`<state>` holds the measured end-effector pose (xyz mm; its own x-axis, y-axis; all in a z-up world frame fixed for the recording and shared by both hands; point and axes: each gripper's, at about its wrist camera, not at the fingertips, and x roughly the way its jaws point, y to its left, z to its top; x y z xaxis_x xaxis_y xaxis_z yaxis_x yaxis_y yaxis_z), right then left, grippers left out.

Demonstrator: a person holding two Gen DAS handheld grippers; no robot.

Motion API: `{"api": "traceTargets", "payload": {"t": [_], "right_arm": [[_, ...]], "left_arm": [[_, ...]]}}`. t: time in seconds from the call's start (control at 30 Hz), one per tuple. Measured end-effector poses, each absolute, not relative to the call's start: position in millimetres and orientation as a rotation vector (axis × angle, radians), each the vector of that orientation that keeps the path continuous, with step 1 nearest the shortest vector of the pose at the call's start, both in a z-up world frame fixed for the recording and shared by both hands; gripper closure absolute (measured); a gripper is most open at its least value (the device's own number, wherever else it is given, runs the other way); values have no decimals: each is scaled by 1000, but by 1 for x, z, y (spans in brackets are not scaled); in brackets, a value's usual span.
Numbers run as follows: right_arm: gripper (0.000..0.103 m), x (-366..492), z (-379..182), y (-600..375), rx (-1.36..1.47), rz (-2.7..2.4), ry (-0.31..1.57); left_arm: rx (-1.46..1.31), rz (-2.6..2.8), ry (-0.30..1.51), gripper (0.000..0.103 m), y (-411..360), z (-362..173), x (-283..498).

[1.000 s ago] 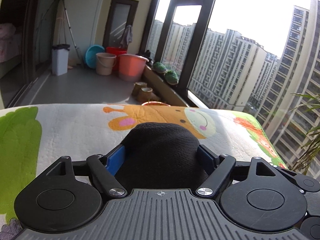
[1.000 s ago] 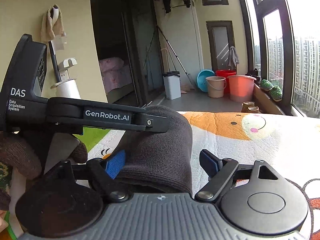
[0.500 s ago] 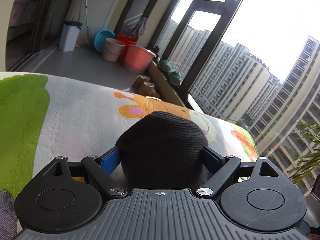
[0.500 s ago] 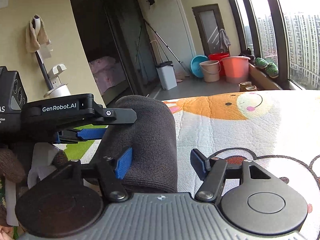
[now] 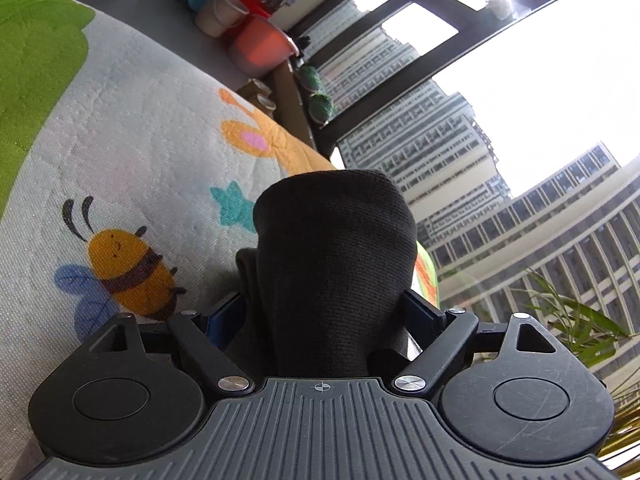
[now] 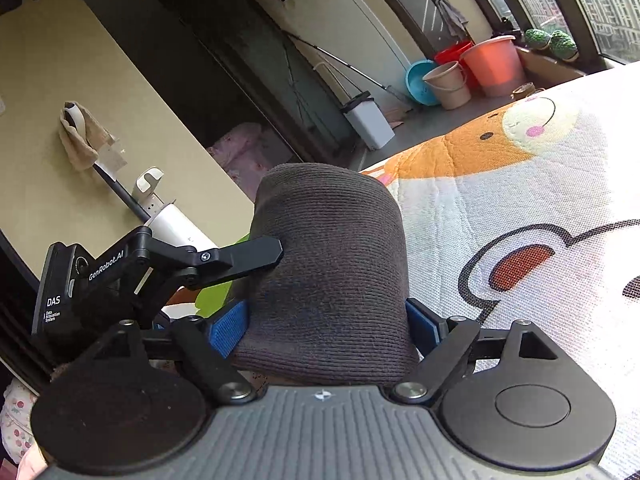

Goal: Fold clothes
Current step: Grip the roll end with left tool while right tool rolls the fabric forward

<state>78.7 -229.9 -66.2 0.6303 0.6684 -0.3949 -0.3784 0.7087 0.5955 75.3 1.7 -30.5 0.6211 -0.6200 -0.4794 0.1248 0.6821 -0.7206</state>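
A: Garment (image 5: 334,268) first: where is it?
B: Bunched between the blue pads (image 5: 418,312) of the left tool (image 5: 324,312). It is dark knit cloth, rising in a rounded hump in front of the camera, above the cartoon-print mat (image 5: 132,152).
A: And the right side?
B: The right tool (image 6: 326,326) pinches the same sort of dark grey knit (image 6: 332,264) between its pads (image 6: 228,326); the fold stands up as a broad, rounded hump. Both tools are clamped on cloth, jaws held apart only by its bulk.
A: Do the 2 tools meet?
B: In the right view the left tool (image 6: 236,260) comes in from the left, its black finger touching the hump's side.
A: Anything beyond?
B: Buckets (image 6: 490,64) and a white bin (image 6: 370,122) on the balcony floor, and towers (image 5: 432,152) through the window.
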Motion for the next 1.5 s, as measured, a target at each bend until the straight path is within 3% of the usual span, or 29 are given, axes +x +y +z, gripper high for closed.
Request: {"api": "traceTargets", "payload": {"t": [0.03, 0.1, 0.27, 0.37, 0.63, 0.77, 0.87, 0.9, 1.07, 1.17, 1.23, 1.3, 1.33, 1.5], "right_arm": [[30, 79, -63, -228, 482, 625, 628], [34, 78, -58, -226, 474, 622, 597], [32, 88, -66, -227, 510, 613, 598], [28, 87, -67, -221, 468, 587, 605], [22, 79, -60, -203, 355, 561, 560], [20, 81, -61, -206, 388, 560, 570], [20, 79, -61, -208, 393, 542, 562], [20, 79, -61, -209, 399, 530, 557], [16, 80, -62, -215, 442, 522, 570], [16, 64, -53, -211, 373, 449, 473], [20, 45, -41, -204, 243, 366, 341], [37, 36, -34, -193, 136, 363, 291], [40, 34, -32, -187, 89, 368, 275], [40, 45, -40, -174, 34, 450, 412]], "left_arm": [[-650, -453, 779, 16, -5, -26, 76], [-558, -430, 739, 16, -14, -13, 77], [-526, -406, 751, 15, -13, -15, 82], [-593, -379, 750, 9, -6, -26, 78], [-453, -386, 432, 22, -2, 49, 35], [-449, -469, 503, 24, -24, 53, 59], [-461, -444, 644, 27, -44, 18, 105], [-456, -439, 643, 30, -46, 10, 111], [-426, -441, 637, 30, -47, 10, 106], [-456, -450, 635, 30, -38, 9, 103], [-468, -458, 634, 30, -34, 7, 102], [-465, -472, 629, 30, -33, 6, 102], [-464, -476, 627, 30, -32, 5, 102], [-468, -491, 621, 29, -30, 4, 100]]}}
